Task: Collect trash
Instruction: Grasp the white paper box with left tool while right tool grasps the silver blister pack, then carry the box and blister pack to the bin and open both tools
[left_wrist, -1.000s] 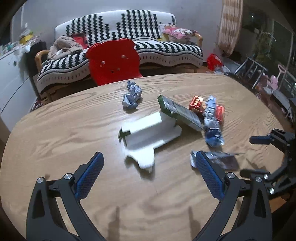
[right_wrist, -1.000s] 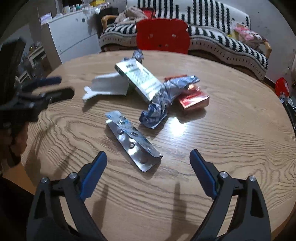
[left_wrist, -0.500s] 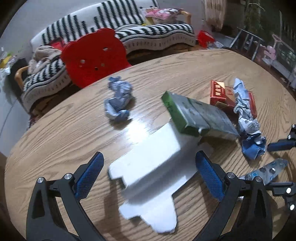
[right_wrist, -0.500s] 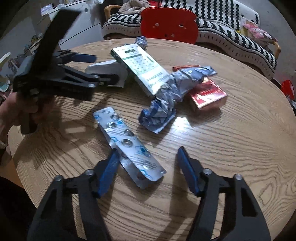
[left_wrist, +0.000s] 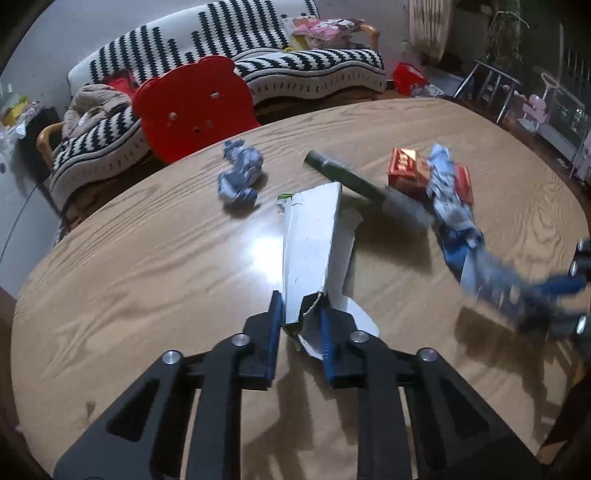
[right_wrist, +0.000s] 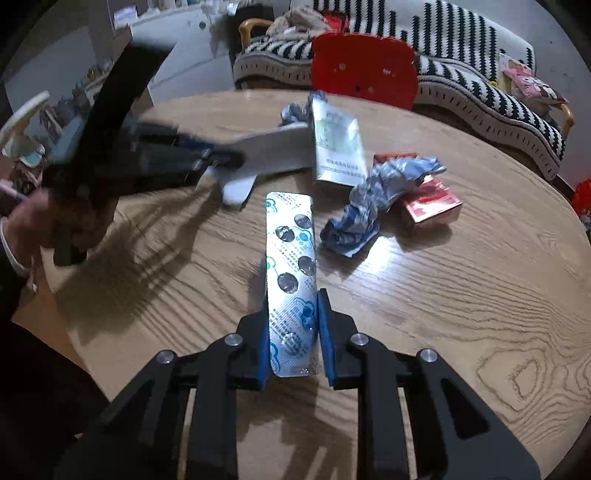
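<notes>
Left tongs (left_wrist: 300, 325): blue pads clamped on the near end of the flattened white carton (left_wrist: 312, 247). The carton runs forward from the pads; its far end points toward the middle of the counter (left_wrist: 147, 258). A rounded white flap of it shows below and right of the right pad. In the right wrist view these tongs reach in from the left, blurred, held level above the counter, with the person's left hand (right_wrist: 40, 221) wrapped round the handle at the counter's edge.

Crumpled blue-grey wrapper (left_wrist: 240, 175): on the counter, left of the carton's far end and apart from it.

Green-and-silver box (right_wrist: 338, 147): lies beyond the carton and touches it; blurred in the left wrist view.

Red packet (right_wrist: 430, 201): right of the green-and-silver box, flat on the counter. A second crumpled blue wrapper (right_wrist: 373, 199) is draped across its near left corner.

Right tongs (right_wrist: 291, 334): closed on the near end of the silver blister pack (right_wrist: 291, 266). The pack extends straight forward between the pads, foil face up, with several pockets showing as dark rounds. The shadow under it suggests it is off the wood. In the left wrist view these tongs and the pack come in from the right edge, motion-blurred.

Beyond the counter: red bear-shaped chair back (left_wrist: 195, 110), striped sofa (left_wrist: 295, 70).
</notes>
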